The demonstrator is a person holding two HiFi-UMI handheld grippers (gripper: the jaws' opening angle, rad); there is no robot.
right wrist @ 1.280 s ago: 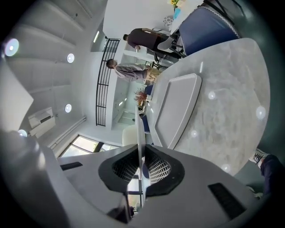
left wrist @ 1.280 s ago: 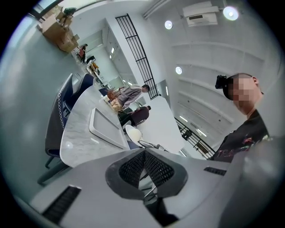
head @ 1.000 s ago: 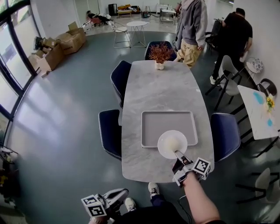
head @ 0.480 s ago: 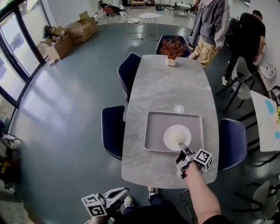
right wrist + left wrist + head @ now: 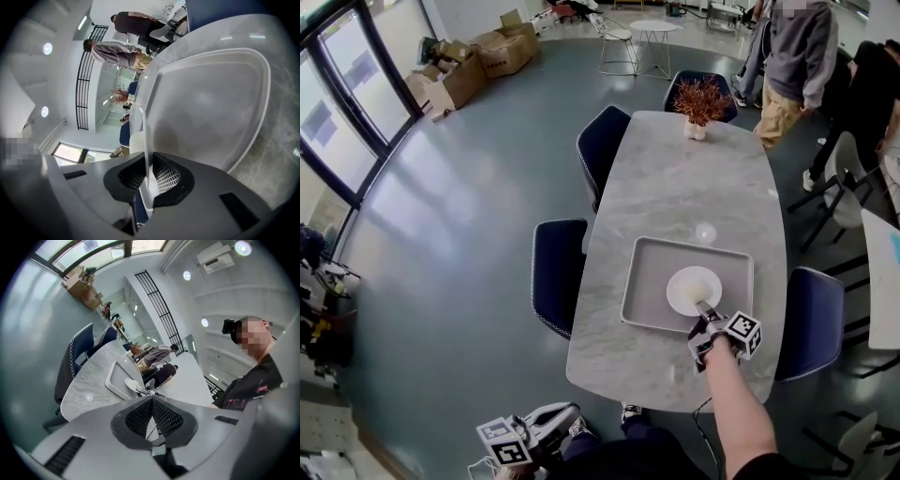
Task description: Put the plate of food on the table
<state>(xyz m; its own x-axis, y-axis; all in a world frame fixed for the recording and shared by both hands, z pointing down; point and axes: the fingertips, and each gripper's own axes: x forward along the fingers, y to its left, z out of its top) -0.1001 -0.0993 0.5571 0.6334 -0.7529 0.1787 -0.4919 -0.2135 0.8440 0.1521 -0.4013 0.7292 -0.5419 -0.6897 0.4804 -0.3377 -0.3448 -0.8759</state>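
Holding the plate (image 5: pixel 694 290) by its near rim with the right gripper (image 5: pixel 704 309), pads pinched shut on the thin white edge. Sitting low over the grey tray (image 5: pixel 649 292), right of that tray's middle, at the near end of the marble table (image 5: pixel 675 178). Probably touching the tray floor already, though hard to tell from above. Carrying a pale mound of food (image 5: pixel 697 287), too washed out to name.

To finish well: keep the plate level so nothing slides, ease it down until the whole base rests flat, and only then part the jaws. Avoid dragging it nearer, since the tray's raised near lip lies close to the jaws. Draw back toward the near edge along the line of the jaws, low and straight, so as not to tip the rim on the way out. Worth checking for any rocking before letting go.

Right forearm (image 5: pixel 736 412) reaching from the near edge out over the table, wrist angled down, gripper pointing far and slightly left, 1 marker cube (image 5: pixel 743 335) showing on its right side. Left gripper (image 5: pixel 555 418) hanging well apart, off the table at the near left, jaws closed together on nothing. Needing no part in this step.
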